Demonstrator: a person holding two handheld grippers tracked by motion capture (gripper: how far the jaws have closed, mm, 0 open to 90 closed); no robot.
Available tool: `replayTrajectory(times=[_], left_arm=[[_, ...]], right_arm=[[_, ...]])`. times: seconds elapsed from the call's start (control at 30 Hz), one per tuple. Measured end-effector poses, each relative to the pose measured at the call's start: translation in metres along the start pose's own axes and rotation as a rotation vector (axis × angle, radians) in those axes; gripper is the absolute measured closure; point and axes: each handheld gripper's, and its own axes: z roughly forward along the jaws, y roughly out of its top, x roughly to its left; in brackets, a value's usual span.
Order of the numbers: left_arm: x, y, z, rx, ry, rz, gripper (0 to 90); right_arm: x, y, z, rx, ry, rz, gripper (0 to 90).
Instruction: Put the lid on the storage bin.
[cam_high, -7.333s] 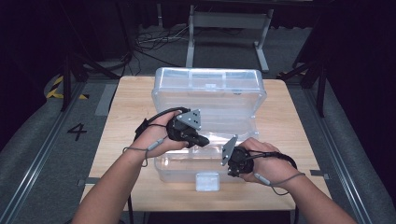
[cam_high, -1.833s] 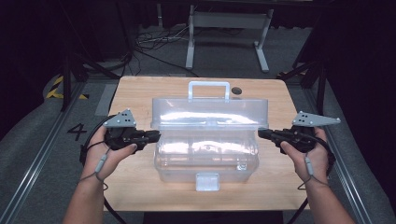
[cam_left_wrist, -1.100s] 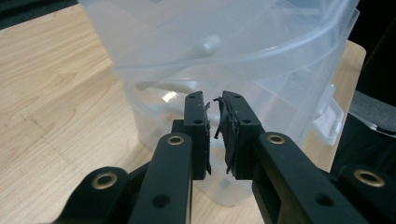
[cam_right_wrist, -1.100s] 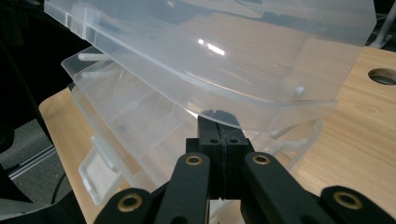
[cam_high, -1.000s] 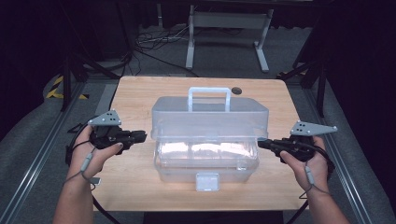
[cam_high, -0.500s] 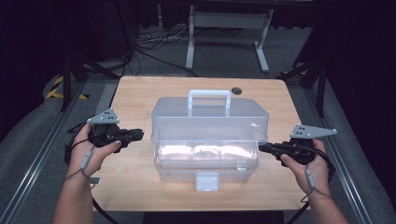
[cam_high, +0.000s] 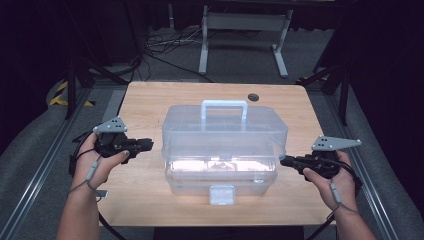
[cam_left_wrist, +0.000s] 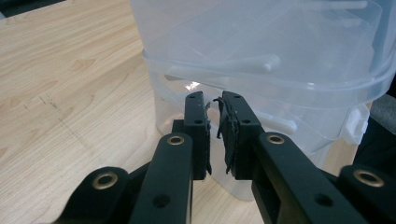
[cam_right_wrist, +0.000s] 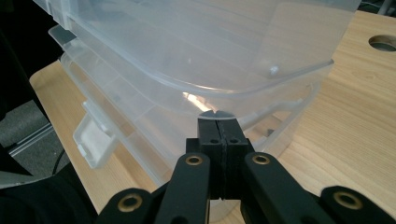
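While both claws are flanking the clear plastic lidded storage box (cam_high: 224, 150), the left claw (cam_left_wrist: 214, 109) is sitting slightly parted and empty, the right claw (cam_right_wrist: 217, 122) is sitting shut and empty; snapping its front latch (cam_high: 222, 194) is probably coming next.

My left gripper (cam_high: 148, 144) has bare table (cam_high: 145, 107) all round; only the box (cam_high: 225, 145) blocks it straight ahead. Same for my right gripper (cam_high: 283, 161): box wall just ahead, open wood beyond, table edge close behind my hand.
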Motion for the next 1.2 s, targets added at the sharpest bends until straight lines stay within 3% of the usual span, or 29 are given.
replayTrajectory(times=[0.3, 1.2], left_arm=[[-0.001, 0.000, 0.001, 0.008, -0.001, 0.005, 80.8], [0.000, -0.001, 0.001, 0.020, 0.012, -0.003, 80.5]], right_arm=[[0.002, -0.003, 0.002, 0.061, 0.001, -0.030, 90.0], [0.006, -0.011, 0.008, 0.166, 0.016, -0.106, 90.0]])
